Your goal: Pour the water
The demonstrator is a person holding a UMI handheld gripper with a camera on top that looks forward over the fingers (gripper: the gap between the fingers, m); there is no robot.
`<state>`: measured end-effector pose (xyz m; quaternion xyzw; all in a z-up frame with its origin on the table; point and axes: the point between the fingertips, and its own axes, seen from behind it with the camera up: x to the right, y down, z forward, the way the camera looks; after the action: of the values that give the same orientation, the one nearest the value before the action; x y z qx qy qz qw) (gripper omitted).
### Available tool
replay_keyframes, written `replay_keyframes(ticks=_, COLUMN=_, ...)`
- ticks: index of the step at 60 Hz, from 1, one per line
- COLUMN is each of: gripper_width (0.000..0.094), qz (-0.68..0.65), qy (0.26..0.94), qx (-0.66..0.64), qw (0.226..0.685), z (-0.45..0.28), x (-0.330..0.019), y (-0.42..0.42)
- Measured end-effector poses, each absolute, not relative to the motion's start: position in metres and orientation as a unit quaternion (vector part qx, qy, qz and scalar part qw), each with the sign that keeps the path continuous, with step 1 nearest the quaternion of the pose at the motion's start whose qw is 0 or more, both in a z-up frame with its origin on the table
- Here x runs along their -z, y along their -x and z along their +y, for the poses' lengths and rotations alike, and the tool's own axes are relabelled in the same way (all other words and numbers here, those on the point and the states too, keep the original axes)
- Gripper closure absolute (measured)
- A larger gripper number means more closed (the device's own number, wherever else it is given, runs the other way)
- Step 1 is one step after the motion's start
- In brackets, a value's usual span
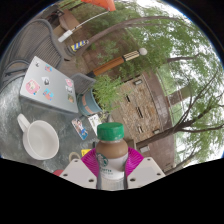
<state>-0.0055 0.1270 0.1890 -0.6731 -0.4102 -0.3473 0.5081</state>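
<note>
My gripper is shut on a bottle with a green cap and a tan label, held tilted between the two pink pads. The whole view is rolled over to one side. A white cup with a handle stands on the grey table, off to the side of the bottle. A blue-grey cup stands further ahead, just beyond the bottle's cap.
A laptop with stickers on its lid lies on the table past the white cup. A small card lies between the cups. An orange-handled tool and a white cable lie further off. Trees and a wooden structure stand behind.
</note>
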Motion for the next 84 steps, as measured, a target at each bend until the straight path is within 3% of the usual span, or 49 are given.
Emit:
replay_keyframes(ticks=7, gripper_width=0.0631, qz=-0.237, qy=0.724, qx=0.202, qw=0.615, z=0.116, x=-0.188, y=-0.015)
replay_keyframes(ticks=12, gripper_width=0.0630, qz=-0.153, qy=0.748, qx=0.089, qw=0.640, z=0.124, x=-0.180, y=-0.030)
replay_keyframes(ticks=18, gripper_width=0.0631, qz=-0.097, qy=0.762, qx=0.003, qw=0.640, z=0.122, x=-0.148, y=-0.033)
replay_keyframes(ticks=19, gripper_width=0.0631, qz=-0.084, qy=0.758, qx=-0.013, qw=0.646, z=0.124, x=-0.125, y=-0.027)
replay_keyframes(ticks=32, gripper_width=0.0623, qz=-0.077, qy=0.771, qx=-0.093, qw=0.626, z=0.109, x=-0.080, y=-0.029)
replay_keyframes(ticks=37, gripper_width=0.0609, qz=-0.081, qy=0.741, qx=-0.105, qw=0.659, z=0.106, x=-0.089, y=-0.028)
replay_keyframes(ticks=46, gripper_width=0.0607, qz=-0.070, qy=0.735, qx=-0.126, qw=0.662, z=0.102, x=-0.089, y=-0.031)
replay_keyframes(ticks=58, gripper_width=0.0453, qz=-0.072, qy=0.761, qx=-0.114, qw=0.634, z=0.101, x=-0.085, y=-0.030)
replay_keyframes(ticks=66, gripper_width=0.0076, qz=-0.080, qy=0.801, qx=-0.119, qw=0.581, z=0.087, x=-0.069, y=-0.027)
replay_keyframes(ticks=74, gripper_width=0.0103, qz=-0.061, qy=0.814, qx=-0.081, qw=0.571, z=0.070, x=-0.072, y=-0.041)
replay_keyframes(ticks=84, gripper_width=0.0102, qz=-0.033, qy=0.818, qx=-0.043, qw=0.573, z=0.016, x=-0.105, y=-0.046)
